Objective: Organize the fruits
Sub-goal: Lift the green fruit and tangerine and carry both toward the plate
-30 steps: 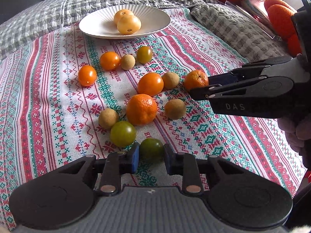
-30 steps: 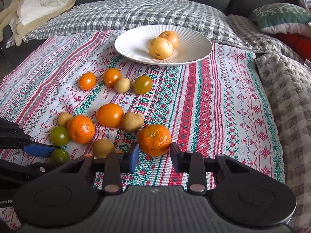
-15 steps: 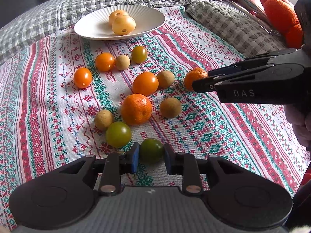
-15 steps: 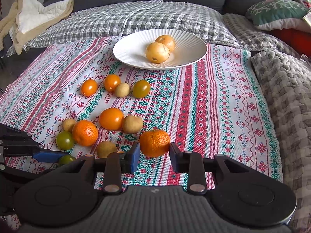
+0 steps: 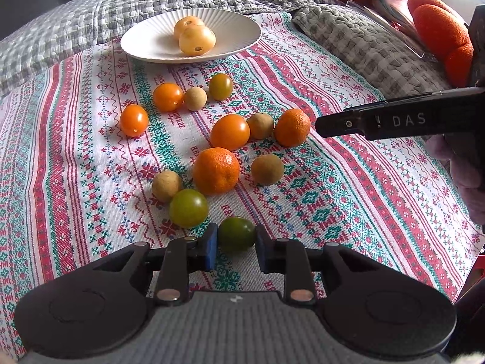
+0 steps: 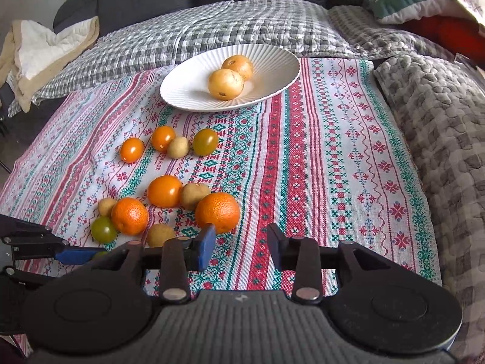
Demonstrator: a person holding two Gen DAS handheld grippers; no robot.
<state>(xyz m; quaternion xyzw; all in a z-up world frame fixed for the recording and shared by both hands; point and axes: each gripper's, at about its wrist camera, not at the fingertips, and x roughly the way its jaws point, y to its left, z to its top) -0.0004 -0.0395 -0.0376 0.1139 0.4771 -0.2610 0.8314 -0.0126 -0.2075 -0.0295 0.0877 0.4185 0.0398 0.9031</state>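
Observation:
Several fruits lie loose on a striped patterned cloth [image 5: 348, 188]. My left gripper [image 5: 236, 244] is open, and a dark green tomato [image 5: 237, 234] sits between its pads on the cloth. My right gripper [image 6: 241, 244] is open just in front of a mandarin [image 6: 217, 212], which lies off its left pad. This mandarin also shows in the left wrist view [image 5: 291, 127], beside the right gripper's finger [image 5: 379, 119]. A white ribbed plate [image 6: 188, 91] at the back holds two yellow fruits [image 6: 225, 84].
Another mandarin [image 5: 215, 170], orange tomatoes [image 5: 229, 132], brown longans [image 5: 267, 169] and a yellow-green tomato [image 5: 188, 207] lie between the grippers and the plate. Grey checked quilts [image 6: 230, 24] surround the cloth. Orange cushions [image 5: 439, 30] sit at the far right.
The right gripper has drawn back and shifted right, so the mandarin is no longer between its pads. The left gripper stays around the dark green tomato, slightly wider apart.

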